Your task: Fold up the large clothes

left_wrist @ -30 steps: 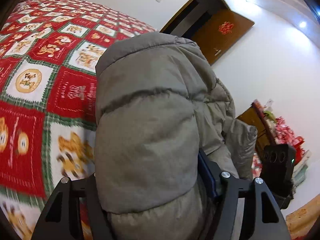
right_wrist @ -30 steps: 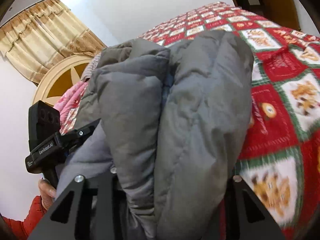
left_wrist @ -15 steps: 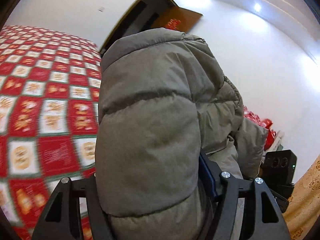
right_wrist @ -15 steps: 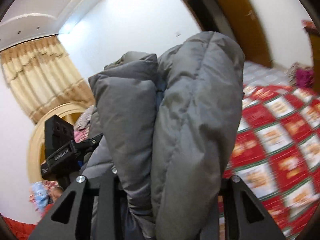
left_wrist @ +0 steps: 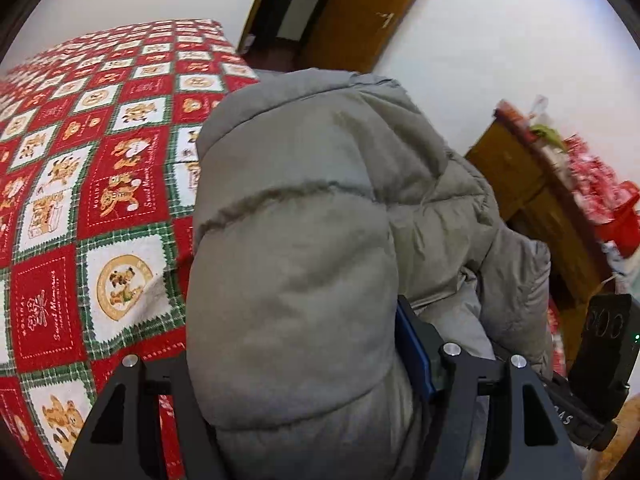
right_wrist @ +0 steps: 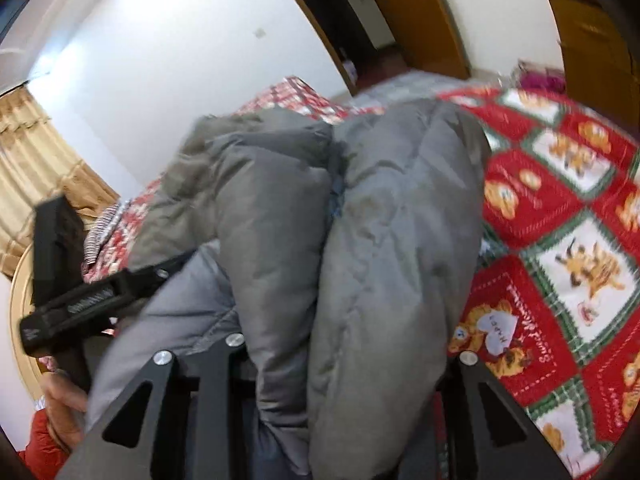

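**Both grippers clamped on the grey puffer jacket above the bed**

Your left gripper (left_wrist: 296, 364) has a thick bundle of the grey puffer jacket (left_wrist: 304, 240) squeezed between its jaws, the padding bulging up and over the fingers. The jaws stand fairly wide, but that is all jacket filling the gap. Beneath and to the left lies the red patchwork bedspread (left_wrist: 100, 200), with its bear and dog squares.

Over on your right gripper (right_wrist: 320, 364), it's the same story: two fat folds of the jacket packed side by side between the fingers, gripped tight. The bedspread shows to the right of the bundle in this view.

The jacket hangs between your two tools, held off the bed. From the right wrist view, your left gripper appears at the left edge, its black body angled across, with your left hand (right_wrist: 66, 400) and a red sleeve (right_wrist: 42, 446) below it. A wooden door (left_wrist: 356, 12) stands open past the foot of the bed.
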Motion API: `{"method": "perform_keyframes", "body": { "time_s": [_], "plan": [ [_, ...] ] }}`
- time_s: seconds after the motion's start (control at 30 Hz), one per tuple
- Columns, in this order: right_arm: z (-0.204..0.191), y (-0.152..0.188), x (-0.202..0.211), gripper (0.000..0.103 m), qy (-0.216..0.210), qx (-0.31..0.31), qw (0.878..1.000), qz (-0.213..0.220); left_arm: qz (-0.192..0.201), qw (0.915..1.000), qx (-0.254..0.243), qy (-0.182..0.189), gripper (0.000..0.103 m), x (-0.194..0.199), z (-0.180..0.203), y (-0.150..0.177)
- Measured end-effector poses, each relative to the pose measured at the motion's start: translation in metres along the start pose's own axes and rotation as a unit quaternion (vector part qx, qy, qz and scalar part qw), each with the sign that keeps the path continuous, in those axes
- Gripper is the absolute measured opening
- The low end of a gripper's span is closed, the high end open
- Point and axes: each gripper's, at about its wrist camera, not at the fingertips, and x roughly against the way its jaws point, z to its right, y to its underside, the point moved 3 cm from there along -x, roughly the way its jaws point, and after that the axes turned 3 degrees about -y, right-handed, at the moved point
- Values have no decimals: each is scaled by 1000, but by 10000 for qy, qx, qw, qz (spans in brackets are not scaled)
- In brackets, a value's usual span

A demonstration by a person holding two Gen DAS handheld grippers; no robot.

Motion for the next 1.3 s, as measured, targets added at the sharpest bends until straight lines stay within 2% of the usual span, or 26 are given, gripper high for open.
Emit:
{"method": "perform_keyframes", "body": {
  "time_s": [0.17, 0.27, 0.37, 0.53, 0.7, 0.8, 0.9, 1.0, 1.03, 1.13, 1.3],
  "plan": [
    [29, 3, -16, 40, -347, -583, 9976, -106, 4, 9986, -167, -501, 75, -19, 9, 8],
    [29, -1, -14, 42, -249, -500, 9984, -120, 137, 9966, -326, -745, 77, -20, 14, 14],
    [20, -3, -2, 53, 96, -269, 9996, -87, 138, 9964, -384, -737, 77, -14, 17, 19],
    [-2, -19, 44, 53, 618, -30, 9976, 310, 197, 9949, -490, -860, 77, -13, 24, 21],
    [-44, -52, 88, 53, 1300, 328, 9851, 1077, 218, 9936, -533, -974, 77, -18, 26, 17],
    [-63, -71, 79, 54, 1222, 627, 9861, 939, 262, 9914, -616, -1127, 77, -17, 30, 18],
    [-64, -73, 42, 53, 1246, 635, 9890, 478, 303, 9888, -712, -1278, 77, -16, 34, 18],
    [-43, -58, 10, 52, 1780, 461, 9829, 79, 318, 9870, -779, -1370, 77, -16, 36, 18],
    [-30, -51, -2, 52, 2059, 444, 9776, -31, 318, 9868, -784, -1379, 77, -17, 36, 18],
    [-6, -28, -11, 52, 2473, 455, 9678, -104, 339, 9858, -844, -1408, 80, -18, 38, 17],
    [14, -12, -8, 53, 2338, 295, 9716, 210, 342, 9849, -904, -1436, 84, -25, 41, 16]
  ]
}}
